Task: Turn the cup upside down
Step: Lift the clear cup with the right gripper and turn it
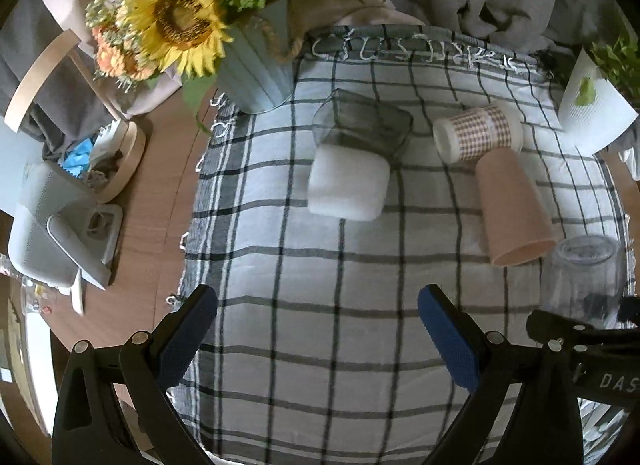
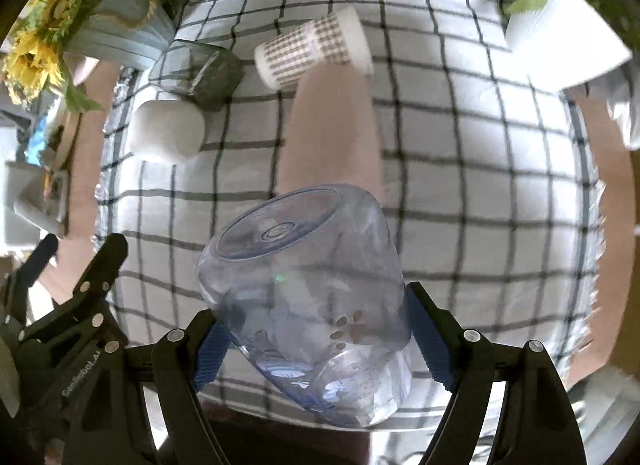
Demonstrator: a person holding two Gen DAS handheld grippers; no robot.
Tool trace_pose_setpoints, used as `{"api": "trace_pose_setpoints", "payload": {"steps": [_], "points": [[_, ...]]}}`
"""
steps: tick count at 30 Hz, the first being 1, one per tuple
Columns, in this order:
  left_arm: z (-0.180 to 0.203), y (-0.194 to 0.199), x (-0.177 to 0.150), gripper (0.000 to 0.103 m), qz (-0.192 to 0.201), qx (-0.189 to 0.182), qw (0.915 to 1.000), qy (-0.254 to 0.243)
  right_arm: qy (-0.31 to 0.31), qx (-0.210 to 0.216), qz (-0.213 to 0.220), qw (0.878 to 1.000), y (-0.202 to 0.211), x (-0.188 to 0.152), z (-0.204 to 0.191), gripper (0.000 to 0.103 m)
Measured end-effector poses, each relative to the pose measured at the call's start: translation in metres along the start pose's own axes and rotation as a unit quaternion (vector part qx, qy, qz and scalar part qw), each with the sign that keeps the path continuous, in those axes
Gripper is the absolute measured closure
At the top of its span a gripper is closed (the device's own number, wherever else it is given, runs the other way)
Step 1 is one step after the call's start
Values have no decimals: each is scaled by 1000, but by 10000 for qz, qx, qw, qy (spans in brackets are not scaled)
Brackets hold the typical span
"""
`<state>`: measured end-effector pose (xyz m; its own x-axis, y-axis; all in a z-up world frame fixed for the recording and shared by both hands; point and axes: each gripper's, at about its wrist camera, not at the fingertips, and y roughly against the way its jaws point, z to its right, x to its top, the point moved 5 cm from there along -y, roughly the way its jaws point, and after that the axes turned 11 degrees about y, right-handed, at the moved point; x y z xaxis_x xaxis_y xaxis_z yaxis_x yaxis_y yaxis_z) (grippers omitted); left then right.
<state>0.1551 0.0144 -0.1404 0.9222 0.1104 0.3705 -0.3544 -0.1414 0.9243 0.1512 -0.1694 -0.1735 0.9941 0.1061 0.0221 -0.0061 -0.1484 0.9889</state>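
My right gripper (image 2: 316, 339) is shut on a clear bluish plastic cup (image 2: 304, 305), held base-up and tilted above the checked cloth (image 2: 460, 169). The same cup (image 1: 582, 277) shows at the right edge of the left wrist view, with the right gripper's black body under it. My left gripper (image 1: 318, 325) is open and empty over the near part of the cloth (image 1: 320, 273). A pink cup (image 1: 512, 213) lies on its side, mouth toward me. A checked white cup (image 1: 478, 133), a dark glass cup (image 1: 362, 123) and a white cup (image 1: 348, 185) lie further back.
A pale blue vase of sunflowers (image 1: 256, 73) stands at the cloth's back left corner. A white planter (image 1: 596, 109) stands at the back right. A round wooden rack (image 1: 120, 153) and a white box (image 1: 60, 237) sit on the wooden table to the left.
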Motion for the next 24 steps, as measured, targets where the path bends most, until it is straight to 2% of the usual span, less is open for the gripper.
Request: {"api": "trace_pose_setpoints", "payload": {"steps": [12, 24], "points": [[-35, -26, -12, 1, -343, 77, 9994, -17, -838, 609, -27, 9946, -44, -27, -31, 23], [-43, -43, -21, 1, -531, 191, 9984, -60, -1093, 587, -236, 9920, -78, -26, -37, 23]]}}
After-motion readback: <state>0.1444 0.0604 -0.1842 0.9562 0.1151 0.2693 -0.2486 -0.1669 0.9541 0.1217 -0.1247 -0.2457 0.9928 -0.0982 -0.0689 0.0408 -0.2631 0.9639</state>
